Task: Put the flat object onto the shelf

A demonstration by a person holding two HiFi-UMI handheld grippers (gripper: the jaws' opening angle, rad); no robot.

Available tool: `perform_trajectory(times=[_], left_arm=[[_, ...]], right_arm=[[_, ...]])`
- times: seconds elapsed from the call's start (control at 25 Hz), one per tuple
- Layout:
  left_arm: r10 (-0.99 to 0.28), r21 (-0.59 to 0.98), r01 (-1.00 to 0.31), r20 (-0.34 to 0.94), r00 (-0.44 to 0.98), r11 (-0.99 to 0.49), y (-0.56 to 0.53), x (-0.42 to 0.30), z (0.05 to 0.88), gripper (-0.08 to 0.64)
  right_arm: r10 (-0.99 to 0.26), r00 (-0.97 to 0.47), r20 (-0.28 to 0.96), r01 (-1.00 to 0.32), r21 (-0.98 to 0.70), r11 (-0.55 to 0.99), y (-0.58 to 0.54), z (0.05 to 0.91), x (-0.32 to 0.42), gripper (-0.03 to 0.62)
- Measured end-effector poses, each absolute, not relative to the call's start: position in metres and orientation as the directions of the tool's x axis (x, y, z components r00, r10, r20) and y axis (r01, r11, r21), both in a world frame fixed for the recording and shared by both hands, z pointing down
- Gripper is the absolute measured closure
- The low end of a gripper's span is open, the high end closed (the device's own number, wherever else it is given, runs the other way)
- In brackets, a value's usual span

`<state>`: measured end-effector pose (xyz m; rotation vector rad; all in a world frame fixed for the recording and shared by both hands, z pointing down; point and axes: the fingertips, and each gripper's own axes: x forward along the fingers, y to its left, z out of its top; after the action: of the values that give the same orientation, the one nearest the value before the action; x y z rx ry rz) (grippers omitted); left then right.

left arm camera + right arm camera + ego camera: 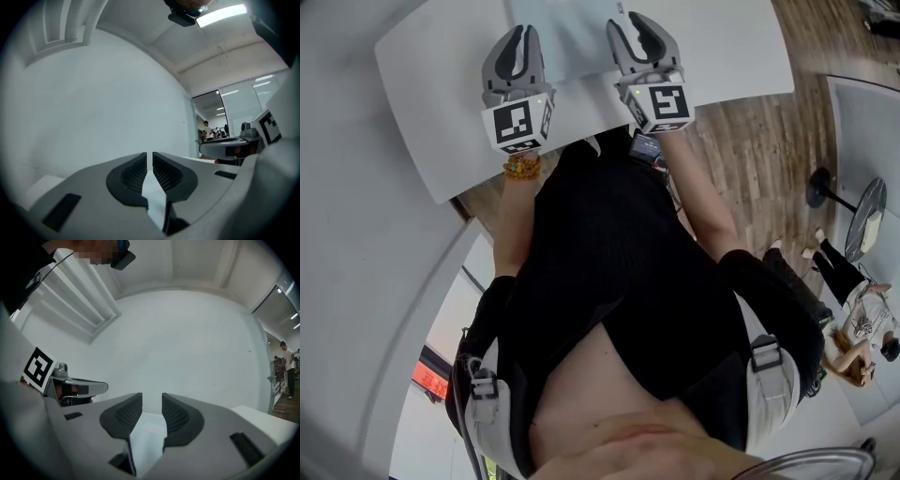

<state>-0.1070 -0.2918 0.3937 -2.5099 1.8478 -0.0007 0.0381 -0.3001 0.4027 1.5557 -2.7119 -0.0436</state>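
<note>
A pale flat sheet [565, 37] lies on the white table [431, 84], between my two grippers in the head view. My left gripper [521, 33] sits at the sheet's left edge. In the left gripper view its jaws [149, 161] stand almost together, with only a thin slit and nothing between the pads. My right gripper [630, 26] sits at the sheet's right edge. In the right gripper view [152, 404] its jaws stand about half apart, and a white sheet corner [149, 430] lies low between them without touching the pads. No shelf shows.
A plain white wall [187, 343] fills both gripper views just ahead. Wooden floor [750, 141] lies right of the table, with a round stand base [818, 187] and a seated person [853, 328] farther right. The person's black top [619, 281] fills the lower head view.
</note>
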Motion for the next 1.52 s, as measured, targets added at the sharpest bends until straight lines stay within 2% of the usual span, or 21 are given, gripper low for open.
perform_trajectory(times=[0.32, 0.56, 1.52], left_arm=[[-0.956, -0.059, -0.956, -0.030, 0.291, -0.289, -0.283, -0.095, 0.394, 0.535], [-0.958, -0.060, -0.958, -0.035, 0.284, -0.282, -0.276, -0.095, 0.398, 0.538], [-0.960, -0.050, -0.959, -0.008, 0.281, -0.280, -0.268, -0.101, 0.412, 0.541]], right_arm=[[-0.870, -0.488, -0.064, -0.873, 0.023, 0.488, -0.286, 0.390, 0.029, 0.499], [-0.863, -0.497, -0.089, -0.867, 0.008, 0.499, -0.277, 0.389, 0.014, 0.512], [-0.860, -0.509, -0.032, -0.860, 0.058, 0.507, -0.269, 0.408, 0.002, 0.543]])
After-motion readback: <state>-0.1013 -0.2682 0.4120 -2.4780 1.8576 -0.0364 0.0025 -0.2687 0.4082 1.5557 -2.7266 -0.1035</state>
